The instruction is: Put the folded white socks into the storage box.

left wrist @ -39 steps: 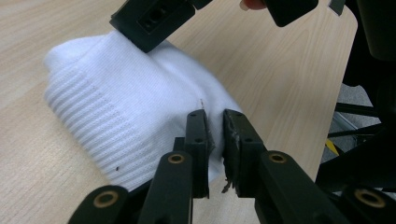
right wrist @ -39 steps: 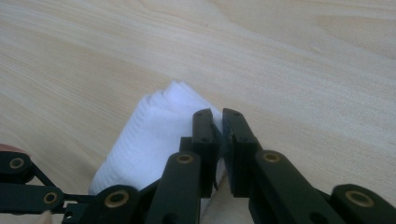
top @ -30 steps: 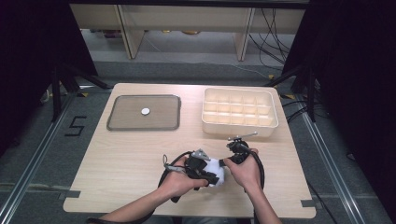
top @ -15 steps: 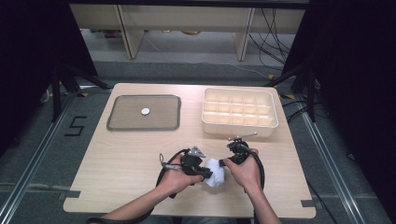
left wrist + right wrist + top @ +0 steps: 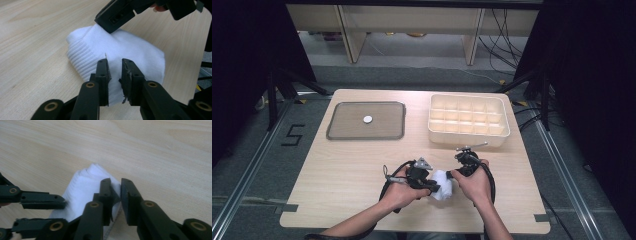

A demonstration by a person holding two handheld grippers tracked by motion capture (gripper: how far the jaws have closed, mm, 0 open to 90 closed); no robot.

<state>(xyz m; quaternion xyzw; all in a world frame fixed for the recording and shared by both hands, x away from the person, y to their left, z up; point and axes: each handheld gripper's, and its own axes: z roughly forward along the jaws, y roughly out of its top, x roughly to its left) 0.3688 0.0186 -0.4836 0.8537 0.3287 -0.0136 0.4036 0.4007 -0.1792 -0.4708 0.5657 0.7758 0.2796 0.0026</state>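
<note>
A bunched white sock (image 5: 443, 186) lies on the wooden table (image 5: 337, 185) near its front edge, between my two grippers. My left gripper (image 5: 434, 186) comes in from the left, and its jaws are shut on the sock's body (image 5: 135, 52), with fabric pinched between the fingertips (image 5: 115, 65). From the right, my right gripper (image 5: 453, 176) is shut on a fold at the sock's edge (image 5: 82, 187), as its own view shows (image 5: 115, 185). In the left gripper view the right gripper (image 5: 110, 22) presses on the ribbed cuff. The left gripper (image 5: 62, 213) appears at the left of the right gripper view.
A dark flat tray (image 5: 332, 135) holding a small white disc (image 5: 368, 119) sits at the back left. A cream box with several compartments (image 5: 507, 131) stands at the back right. Bare wood lies between them and the hands. Cables trail from both grippers.
Both hands have stayed near the front centre. The left gripper has edged slightly right into the sock, which looks more bunched.
</note>
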